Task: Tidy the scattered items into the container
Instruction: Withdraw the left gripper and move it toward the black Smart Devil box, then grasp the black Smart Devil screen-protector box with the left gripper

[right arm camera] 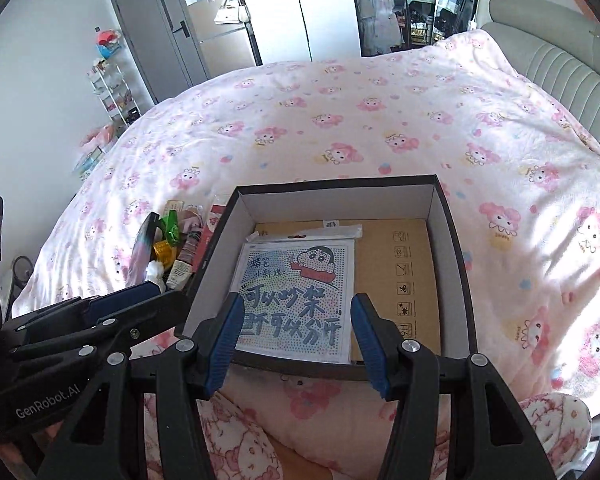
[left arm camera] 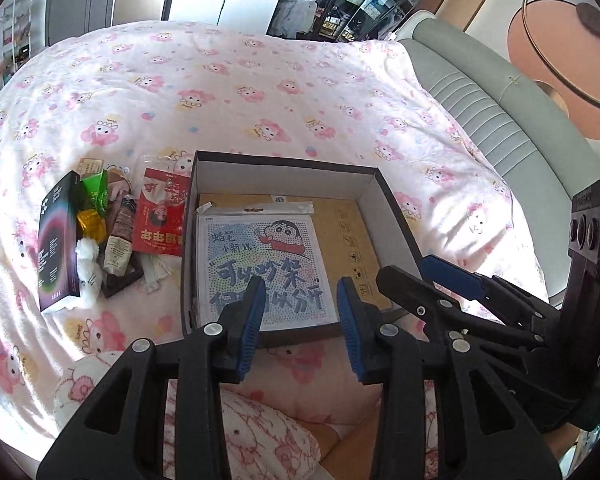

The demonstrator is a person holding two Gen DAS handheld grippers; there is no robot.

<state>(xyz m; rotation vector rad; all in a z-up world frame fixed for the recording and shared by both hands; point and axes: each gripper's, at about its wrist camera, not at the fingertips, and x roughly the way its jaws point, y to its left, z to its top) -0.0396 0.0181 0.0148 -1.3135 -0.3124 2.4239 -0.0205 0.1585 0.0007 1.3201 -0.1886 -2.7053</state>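
From the left wrist: the left tool [left arm camera: 300, 320] hangs released and empty above the near wall of the dark cardboard box [left arm camera: 396, 216] on the pink-printed bed [left arm camera: 260, 92]. A bagged cartoon picture kit [left arm camera: 260, 264] already lies flat inside. The remaining clutter sits in 1 heap just left of the box: a tall dark carton [left arm camera: 56, 240], a red packet [left arm camera: 162, 216], a green wrapper [left arm camera: 96, 192], a gold wrapper [left arm camera: 89, 222] and a white plush toy [left arm camera: 88, 268]. The carton looks stiff and light, best pinched across its narrow sides; the wrappers look crinkly and slippery, the plush soft.

From the right wrist: the right tool [right arm camera: 296, 340] also stands released, nothing between its pads, over the box [right arm camera: 452, 240], the heap [right arm camera: 168, 248] partly hidden behind the box's left wall.
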